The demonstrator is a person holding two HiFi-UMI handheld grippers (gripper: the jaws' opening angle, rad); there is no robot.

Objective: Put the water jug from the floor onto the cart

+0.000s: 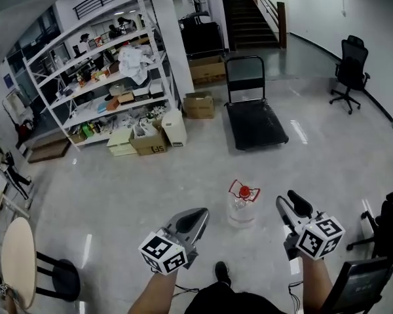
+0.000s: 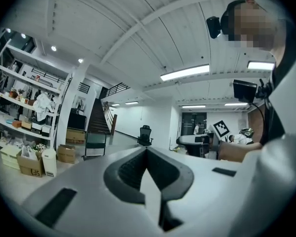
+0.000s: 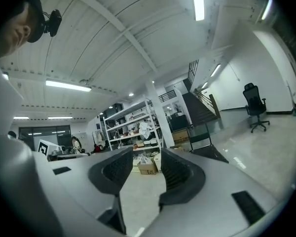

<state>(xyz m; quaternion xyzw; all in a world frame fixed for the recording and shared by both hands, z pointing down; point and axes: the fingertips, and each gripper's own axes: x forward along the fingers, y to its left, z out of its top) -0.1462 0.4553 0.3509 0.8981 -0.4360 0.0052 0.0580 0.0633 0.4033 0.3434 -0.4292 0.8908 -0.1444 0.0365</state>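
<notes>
The water jug (image 1: 242, 205), clear with a red cap and red handle, stands on the grey floor just ahead of me. It sits between and slightly beyond my two grippers, apart from both. My left gripper (image 1: 199, 216) is held low at the jug's left with its jaws together and nothing in them. My right gripper (image 1: 293, 203) is at the jug's right, jaws parted and empty. The black platform cart (image 1: 255, 124) with its upright handle stands further off, also seen in the left gripper view (image 2: 94, 145) and the right gripper view (image 3: 207, 150). Neither gripper view shows the jug.
White shelving (image 1: 98, 64) full of clutter lines the left, with cardboard boxes (image 1: 150, 140) on the floor before it. A white column (image 1: 167, 38) and stairs (image 1: 245, 12) are behind the cart. An office chair (image 1: 350, 70) stands far right; a round table (image 1: 16, 260) near left.
</notes>
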